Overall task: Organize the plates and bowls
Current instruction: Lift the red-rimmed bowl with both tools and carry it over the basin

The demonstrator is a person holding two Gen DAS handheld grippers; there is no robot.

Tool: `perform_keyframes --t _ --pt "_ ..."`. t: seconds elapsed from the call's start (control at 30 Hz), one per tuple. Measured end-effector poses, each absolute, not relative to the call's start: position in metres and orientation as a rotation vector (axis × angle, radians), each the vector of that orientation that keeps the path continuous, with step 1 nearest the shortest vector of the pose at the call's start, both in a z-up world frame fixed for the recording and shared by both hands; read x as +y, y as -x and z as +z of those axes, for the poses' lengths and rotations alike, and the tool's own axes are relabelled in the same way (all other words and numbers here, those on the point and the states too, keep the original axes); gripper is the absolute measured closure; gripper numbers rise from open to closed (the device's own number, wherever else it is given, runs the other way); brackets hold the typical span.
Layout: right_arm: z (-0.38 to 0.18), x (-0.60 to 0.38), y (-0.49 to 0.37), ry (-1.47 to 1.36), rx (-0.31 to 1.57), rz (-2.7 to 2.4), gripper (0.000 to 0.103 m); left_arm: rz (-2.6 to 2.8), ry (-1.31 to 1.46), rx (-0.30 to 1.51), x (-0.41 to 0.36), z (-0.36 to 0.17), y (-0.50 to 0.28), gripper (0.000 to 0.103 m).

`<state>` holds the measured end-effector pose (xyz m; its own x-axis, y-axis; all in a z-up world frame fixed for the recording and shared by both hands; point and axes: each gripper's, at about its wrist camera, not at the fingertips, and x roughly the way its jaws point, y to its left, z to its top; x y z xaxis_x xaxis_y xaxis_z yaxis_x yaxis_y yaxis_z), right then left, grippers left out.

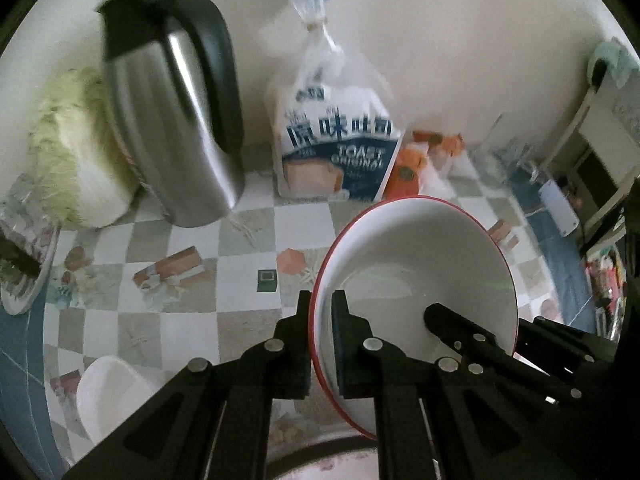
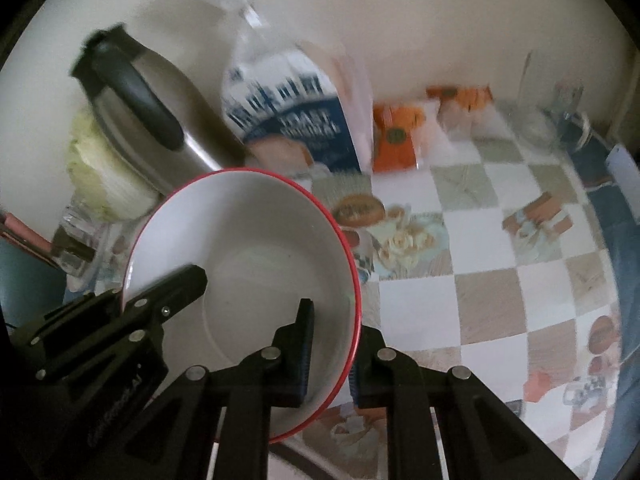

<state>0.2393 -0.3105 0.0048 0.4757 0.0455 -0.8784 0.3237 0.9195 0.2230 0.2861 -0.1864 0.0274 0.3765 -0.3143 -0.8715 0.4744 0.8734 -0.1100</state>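
bowl [image 1: 416, 264] carried two-handed | left gripper [image 1: 321, 344] pinches rim at 9 o'clock, right gripper [image 2: 330, 354] at 3 | keep level, move both together

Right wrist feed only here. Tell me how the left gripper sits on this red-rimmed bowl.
Observer: The left gripper straddles the left rim of the red-rimmed bowl, one finger inside and one outside, jaws shut on it.
Operator: Report what lies on the table to its left.
Observer: A plain white dish sits on the checked tablecloth, apart from the held bowl.
Operator: Name anything further left.
Observer: What looks like a patterned plate lies at the frame's edge, blurred.
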Motion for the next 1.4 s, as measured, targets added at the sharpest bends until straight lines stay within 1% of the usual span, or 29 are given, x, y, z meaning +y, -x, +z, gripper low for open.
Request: perform_keyframes --t 0.2,0.33,0.8,0.97,1.2,1.4 --pt "0.034 -0.292 -0.219 -0.34 1.035 -0.157 0.087 -0.492 -0.108 1.048 -0.162 0.053 -0.259 0.094" --pt "0.043 -0.275 -0.197 -0.326 1.029 -0.139 0.087 -0.466 -0.074 1.06 -0.149 0.057 -0.242 0.094" --pt "0.034 -0.232 -0.132 -0.294 1.056 -0.107 0.087 -0.428 -0.058 1.06 -0.108 0.05 -0.174 0.094" --pt "0.024 -0.222 -0.117 -0.326 1.061 -0.081 0.087 -0.407 -0.08 1.044 -0.095 0.044 -0.157 0.094" --pt "0.012 -0.21 -0.101 -0.332 1.061 -0.068 0.087 -0.407 -0.047 1.036 -0.08 0.035 -0.144 0.094" --pt "0.001 -0.206 -0.09 -0.34 1.06 -0.09 0.086 -0.413 -0.021 1.06 -0.077 0.017 -0.139 0.094"
